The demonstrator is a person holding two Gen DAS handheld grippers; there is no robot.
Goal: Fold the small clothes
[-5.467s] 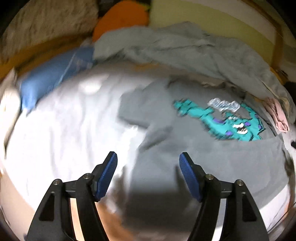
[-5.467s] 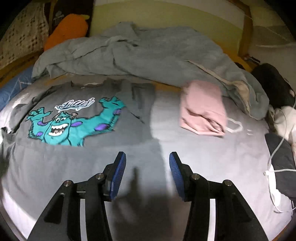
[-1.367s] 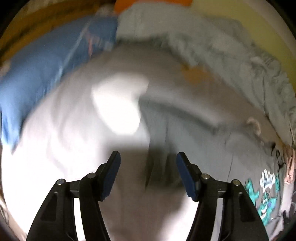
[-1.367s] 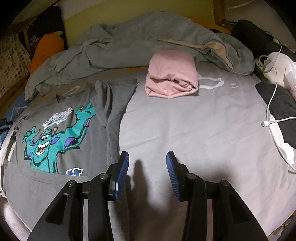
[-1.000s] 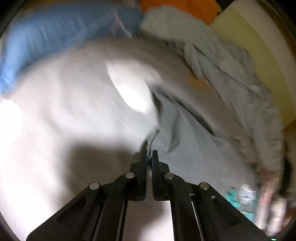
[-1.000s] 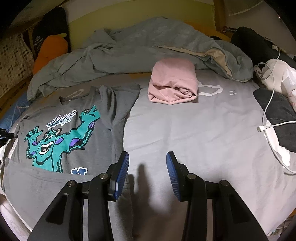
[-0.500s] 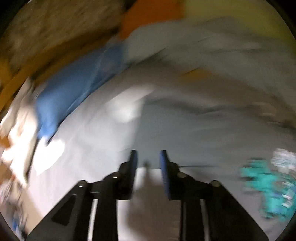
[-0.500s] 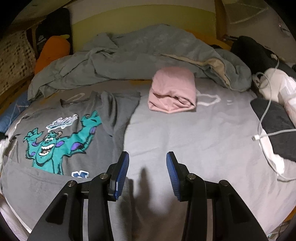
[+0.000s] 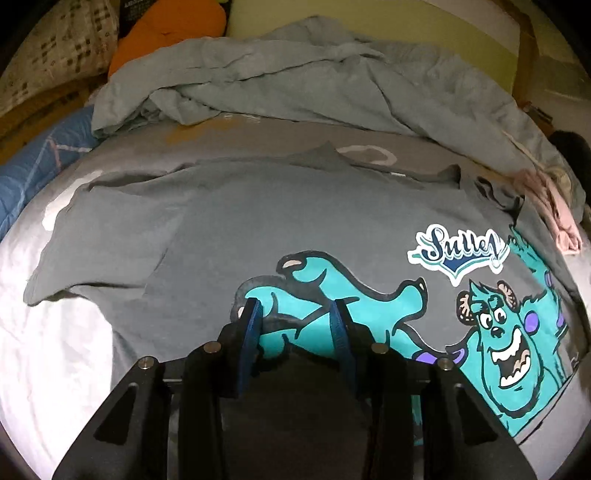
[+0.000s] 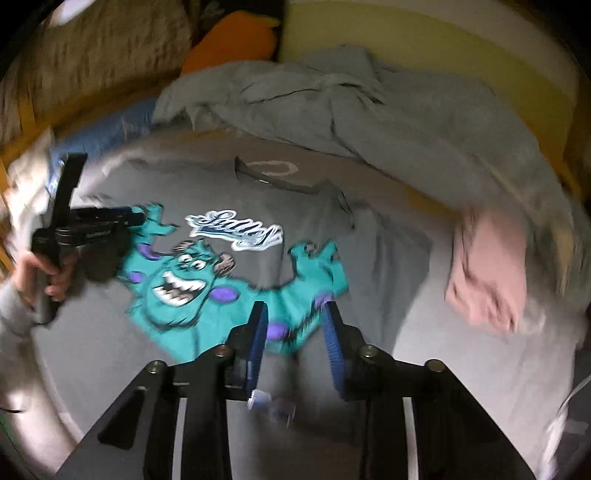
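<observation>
Lying flat across the grey-sheeted bed is a dark grey T-shirt printed with a turquoise furry monster and a scripted white-and-blue name badge. Its neckline points toward the headboard, and one short sleeve is spread out toward the bright edge of the mattress.

The left tongs, black with blue pads, hover just above the monster's outstretched arm; the jaws stand partly apart with nothing between them. From the other side you can see the person's left hand wrapped around that tool's handle.

The right tongs hang over the lower part of the print, near the monster's other arm, their blue pads likewise parted and empty. That view is smeared with motion blur, so whether they touch the fabric I cannot tell.

Beyond the shirt sits a rumpled grey-blue blanket, with an orange plush cushion behind it and a blue pillow off to one side. A folded pink garment rests on the sheet just beside the shirt's far sleeve.
</observation>
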